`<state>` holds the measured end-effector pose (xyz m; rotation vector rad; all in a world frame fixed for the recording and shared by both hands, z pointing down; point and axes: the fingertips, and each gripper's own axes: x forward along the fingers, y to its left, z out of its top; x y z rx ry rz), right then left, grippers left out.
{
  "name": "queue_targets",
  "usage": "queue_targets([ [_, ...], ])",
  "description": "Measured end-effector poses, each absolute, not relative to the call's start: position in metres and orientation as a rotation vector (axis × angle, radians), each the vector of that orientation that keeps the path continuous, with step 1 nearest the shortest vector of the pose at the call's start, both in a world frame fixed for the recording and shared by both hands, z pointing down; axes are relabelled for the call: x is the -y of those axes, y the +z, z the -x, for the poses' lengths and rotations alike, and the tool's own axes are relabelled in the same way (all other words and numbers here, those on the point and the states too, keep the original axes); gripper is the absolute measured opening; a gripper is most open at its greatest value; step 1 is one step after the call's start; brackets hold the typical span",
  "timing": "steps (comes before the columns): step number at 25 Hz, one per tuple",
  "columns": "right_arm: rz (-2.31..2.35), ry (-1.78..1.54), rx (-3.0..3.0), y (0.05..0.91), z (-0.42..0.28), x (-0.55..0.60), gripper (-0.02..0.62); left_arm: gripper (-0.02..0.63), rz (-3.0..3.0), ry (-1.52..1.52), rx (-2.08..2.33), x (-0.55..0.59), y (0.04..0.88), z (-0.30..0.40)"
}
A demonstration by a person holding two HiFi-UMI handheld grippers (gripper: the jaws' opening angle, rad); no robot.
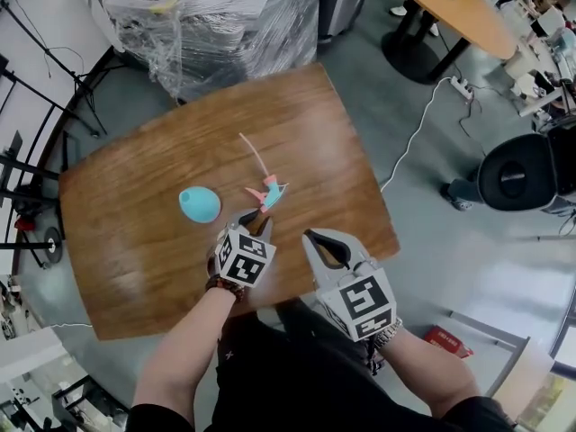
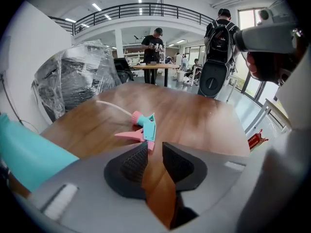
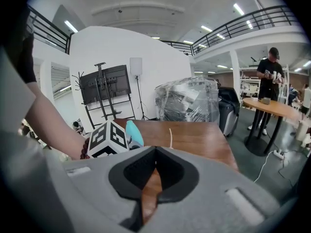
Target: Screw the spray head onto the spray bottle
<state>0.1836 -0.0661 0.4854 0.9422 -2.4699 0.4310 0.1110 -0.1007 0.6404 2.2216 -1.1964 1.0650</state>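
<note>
Left gripper [image 1: 255,223], jaws slightly parted and empty, hovers just short of the spray head [image 1: 268,192] near the middle of the table [image 1: 135,241]. The spray bottle [image 1: 199,204] sits beside the head, toward the left edge. Right gripper [image 1: 317,237] is pressed together and empty. So narrow a gap may shove the head away instead of catching it.

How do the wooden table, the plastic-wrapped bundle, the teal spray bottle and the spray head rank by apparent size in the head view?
1. wooden table
2. plastic-wrapped bundle
3. teal spray bottle and spray head: unsure; the bottle looks wider, the head longer and thinner.
</note>
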Motion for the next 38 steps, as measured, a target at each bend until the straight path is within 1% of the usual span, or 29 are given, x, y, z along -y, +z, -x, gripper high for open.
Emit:
queue_targets([
  [8, -0.968, 0.432, 2.444, 0.488, -0.193, 0.067, -0.008, 0.110, -2.185, 1.050, 1.172, 0.110, 0.656, -0.112],
  [19, -0.984, 0.401, 2.408, 0.482, -0.180, 0.063, -0.008, 0.107, -2.225, 1.033, 1.116, 0.117, 0.660, -0.116],
  [23, -1.011, 0.391, 2.393, 0.478, -0.176, 0.063, -0.008, 0.078, -2.253, 1.031, 1.081, 0.115, 0.659, -0.119],
  [32, -0.966, 0.346, 2.372, 0.477, -0.163, 0.059, -0.008, 0.071, -2.304, 0.924, 0.945, 0.100, 0.627, -0.121],
  [38, -0.894, 0.201, 2.346, 0.477, -0.152, 0.056, -0.006, 0.071, -2.250, 0.750, 0.860, 0.090, 0.588, -0.114],
])
